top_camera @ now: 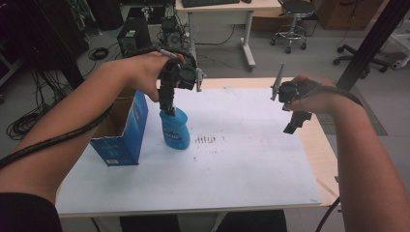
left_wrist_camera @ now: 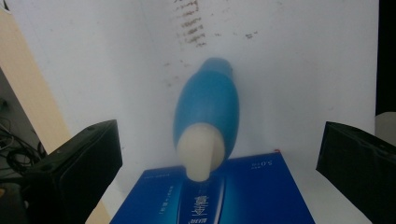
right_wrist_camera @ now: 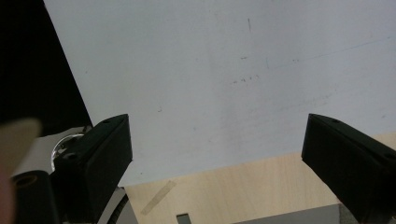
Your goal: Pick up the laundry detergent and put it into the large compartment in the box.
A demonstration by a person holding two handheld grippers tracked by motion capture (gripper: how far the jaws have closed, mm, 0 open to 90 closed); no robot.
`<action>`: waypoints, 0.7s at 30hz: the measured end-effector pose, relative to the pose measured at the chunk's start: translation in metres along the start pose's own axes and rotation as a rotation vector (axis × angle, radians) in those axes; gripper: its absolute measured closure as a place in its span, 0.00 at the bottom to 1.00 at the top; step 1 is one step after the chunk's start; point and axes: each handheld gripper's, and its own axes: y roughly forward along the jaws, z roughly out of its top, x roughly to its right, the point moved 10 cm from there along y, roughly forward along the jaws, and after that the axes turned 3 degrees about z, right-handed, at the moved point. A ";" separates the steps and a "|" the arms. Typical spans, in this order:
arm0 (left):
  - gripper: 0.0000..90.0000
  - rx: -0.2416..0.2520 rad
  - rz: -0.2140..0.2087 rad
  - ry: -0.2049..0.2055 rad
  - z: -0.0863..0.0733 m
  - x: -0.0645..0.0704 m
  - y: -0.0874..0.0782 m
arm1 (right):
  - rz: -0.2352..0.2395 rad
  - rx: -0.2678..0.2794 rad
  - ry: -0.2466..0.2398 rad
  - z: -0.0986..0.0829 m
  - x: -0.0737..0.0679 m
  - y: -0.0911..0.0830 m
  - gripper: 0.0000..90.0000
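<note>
My left tool [top_camera: 168, 107] hangs directly above the blue bottle [top_camera: 174, 129], jaws pointing down and spread wide; in the left gripper view both jaws stand well clear of the bottle's cream cap [left_wrist_camera: 201, 157], one on each side, gripping nothing. The bottle stands upright on the white sheet of the desk [top_camera: 241, 164], just beside the open blue carton [top_camera: 121, 126] at its left, and I cannot tell whether the two touch. I judge this vertical alignment to be deliberate: with the cap centred between the jaws, a straight descent would bring the pads onto the neck, or a straight lift would clear it, without tipping the bottle. The carton's open top faces up, with its near wall close to the left jaw's path, so sideways travel toward that side has little margin. My right tool [top_camera: 296, 122] is held above the right part of the desk, apart from every object, its jaws spread wide and empty in the right gripper view, above the boundary between the white sheet and the bare wood strip [right_wrist_camera: 243, 186]. I judge it parked there to leave the centre free. Open room lies in front of and to the right of the bottle, where the sheet carries only faint brown marks [top_camera: 205, 139].
</note>
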 end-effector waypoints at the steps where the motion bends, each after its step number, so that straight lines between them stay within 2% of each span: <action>1: 0.00 -0.005 -0.003 0.003 -0.002 0.000 0.001 | 0.000 -0.002 0.001 -0.001 -0.001 0.000 0.09; 10: 0.00 0.003 -0.007 -0.004 -0.011 -0.001 0.008 | -0.003 -0.005 0.004 -0.002 -0.001 -0.002 0.10; 21: 0.00 0.011 -0.040 -0.013 -0.019 0.003 0.030 | 0.002 -0.005 -0.016 0.006 0.001 0.005 0.10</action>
